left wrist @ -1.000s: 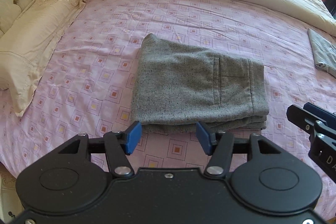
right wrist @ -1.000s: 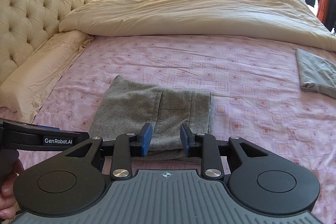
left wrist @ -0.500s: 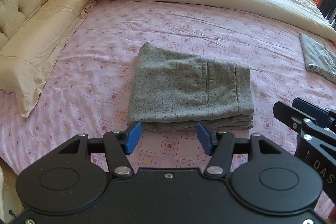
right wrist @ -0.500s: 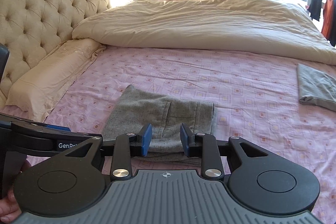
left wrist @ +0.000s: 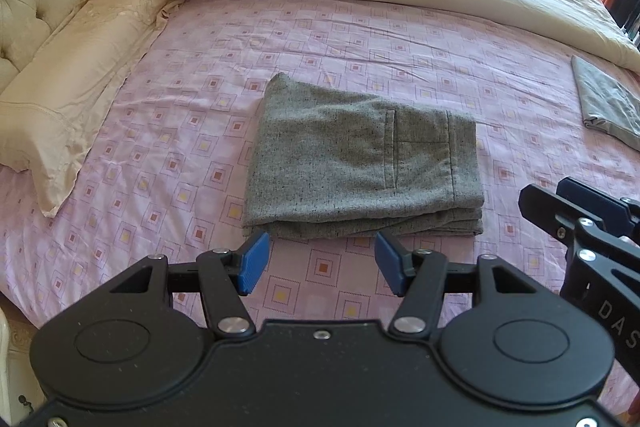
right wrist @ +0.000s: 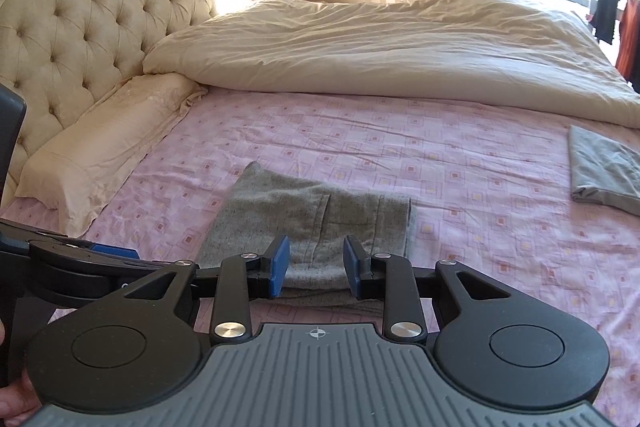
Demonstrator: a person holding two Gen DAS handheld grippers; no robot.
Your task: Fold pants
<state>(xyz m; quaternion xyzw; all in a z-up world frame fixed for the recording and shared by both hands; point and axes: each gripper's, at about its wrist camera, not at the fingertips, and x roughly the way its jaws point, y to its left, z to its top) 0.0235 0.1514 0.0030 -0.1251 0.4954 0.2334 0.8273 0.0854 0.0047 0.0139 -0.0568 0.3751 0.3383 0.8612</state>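
Grippers first: the left gripper [left wrist: 318, 263], black-framed with blue ribbed pads, hangs with its jaws spread wide and nothing between them, just short of the near edge of the bundle. The right gripper [right wrist: 313, 263], same build with a grey ribbed top plate, has its jaws parted as well, empty, hovering low over the bundle's near edge.

And the bundle itself: grey speckled wool pants [left wrist: 362, 163], folded into a compact stacked rectangle, pocket seam up, lying flat in the middle of the pink square-patterned bedsheet [left wrist: 340, 39]. By the look of it, folding is finished; both tools are clear of the cloth, so this reads as the let-go at the end. If anything remains, it's a light press to square the layers, or simply pulling away without snagging that near edge.

Further out, a cream pillow [left wrist: 76, 67] lies at the left, a beige duvet [right wrist: 380, 51] is heaped behind, and another folded grey cloth [right wrist: 604, 175] sits well apart at the right, cut off by the frame.

Hard to tell: how many layers are stacked, and whether the pants' far-left corner lies flat.
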